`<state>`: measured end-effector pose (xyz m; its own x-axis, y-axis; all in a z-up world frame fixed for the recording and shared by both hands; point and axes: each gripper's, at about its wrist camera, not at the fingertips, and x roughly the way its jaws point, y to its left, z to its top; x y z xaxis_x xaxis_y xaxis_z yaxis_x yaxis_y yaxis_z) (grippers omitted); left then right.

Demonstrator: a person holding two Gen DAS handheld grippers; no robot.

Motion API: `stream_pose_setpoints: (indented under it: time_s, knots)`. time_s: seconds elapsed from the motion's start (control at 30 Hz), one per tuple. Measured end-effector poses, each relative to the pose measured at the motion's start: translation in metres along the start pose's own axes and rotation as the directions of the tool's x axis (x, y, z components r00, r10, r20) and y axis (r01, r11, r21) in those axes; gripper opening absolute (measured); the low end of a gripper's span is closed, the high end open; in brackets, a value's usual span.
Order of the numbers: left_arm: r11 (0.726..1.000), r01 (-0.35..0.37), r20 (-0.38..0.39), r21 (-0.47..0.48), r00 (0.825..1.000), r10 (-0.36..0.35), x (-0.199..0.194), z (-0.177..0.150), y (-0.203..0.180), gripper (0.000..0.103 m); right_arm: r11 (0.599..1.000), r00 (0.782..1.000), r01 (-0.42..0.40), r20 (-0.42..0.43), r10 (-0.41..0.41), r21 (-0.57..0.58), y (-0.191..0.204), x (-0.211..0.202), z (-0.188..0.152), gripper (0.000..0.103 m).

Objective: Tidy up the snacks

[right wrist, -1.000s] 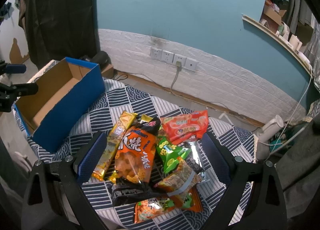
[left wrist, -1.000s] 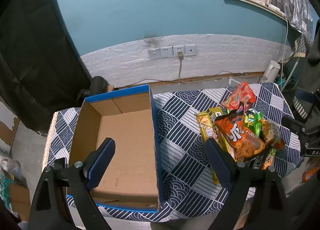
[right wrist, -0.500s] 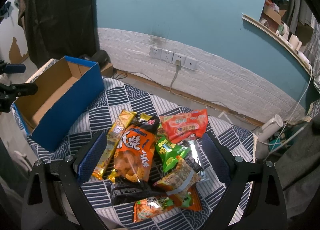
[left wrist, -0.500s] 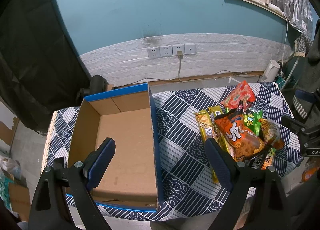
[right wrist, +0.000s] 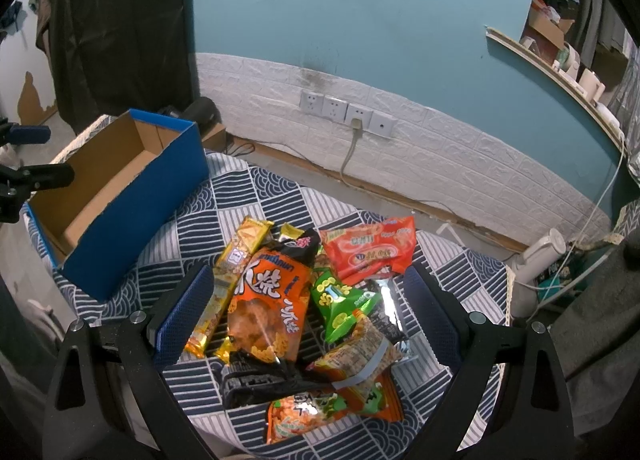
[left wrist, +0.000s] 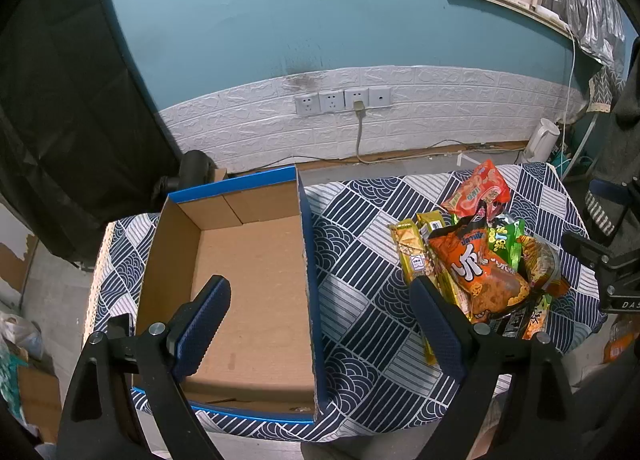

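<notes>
An empty blue cardboard box [left wrist: 248, 260] stands on the left of the patterned tablecloth [left wrist: 360, 260]; it also shows in the right wrist view [right wrist: 136, 196]. A pile of snack packets lies to its right: a large orange chip bag [right wrist: 268, 300] [left wrist: 480, 272], a red packet [right wrist: 368, 248] [left wrist: 478, 190], a green packet [right wrist: 340, 304], yellow bars [right wrist: 236, 256] and several others. My left gripper [left wrist: 320, 320] is open and empty, above the box's right wall. My right gripper [right wrist: 304, 308] is open and empty, above the snack pile.
A wall with sockets [left wrist: 344, 100] and a plugged cable runs behind the table. A white kettle [left wrist: 542, 140] stands on the floor at the right. A black cloth [left wrist: 60, 100] hangs at the left. The table's front edge is near both grippers.
Both grippers have drifted slightly; the views shift a little. The right gripper has come slightly closer to the pile. Nothing was taken hold of.
</notes>
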<state>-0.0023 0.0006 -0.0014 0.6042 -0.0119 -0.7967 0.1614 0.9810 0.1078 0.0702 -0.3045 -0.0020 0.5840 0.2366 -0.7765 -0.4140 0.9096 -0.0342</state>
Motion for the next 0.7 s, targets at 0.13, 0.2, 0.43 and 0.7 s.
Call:
stream_pose_setpoints:
  time_s: [0.13, 0.2, 0.43, 0.7]
  knots:
    - [1.0, -0.001, 0.0, 0.001, 1.0, 0.001, -0.0002, -0.0007, 0.0002, 0.092, 1.0, 1.0, 0.002, -0.002, -0.002, 0.0, 0.0, -0.0006, -0.0009, 0.094]
    - [1.0, -0.001, -0.001, 0.001, 1.0, 0.001, -0.0001, -0.0007, 0.0002, 0.092, 1.0, 1.0, 0.003, -0.003, -0.003, -0.001, 0.0001, -0.0004, -0.0007, 0.094]
    - [1.0, -0.002, -0.002, 0.001, 1.0, 0.002, 0.0003, -0.0009, 0.0, 0.092, 1.0, 1.0, 0.004, -0.006, -0.004, -0.001, -0.0003, 0.0, -0.0006, 0.094]
    - [1.0, -0.004, -0.004, 0.003, 1.0, 0.004, 0.0006, -0.0024, -0.0003, 0.092, 1.0, 1.0, 0.006, -0.013, -0.006, 0.0, -0.0014, 0.0, 0.0003, 0.094]
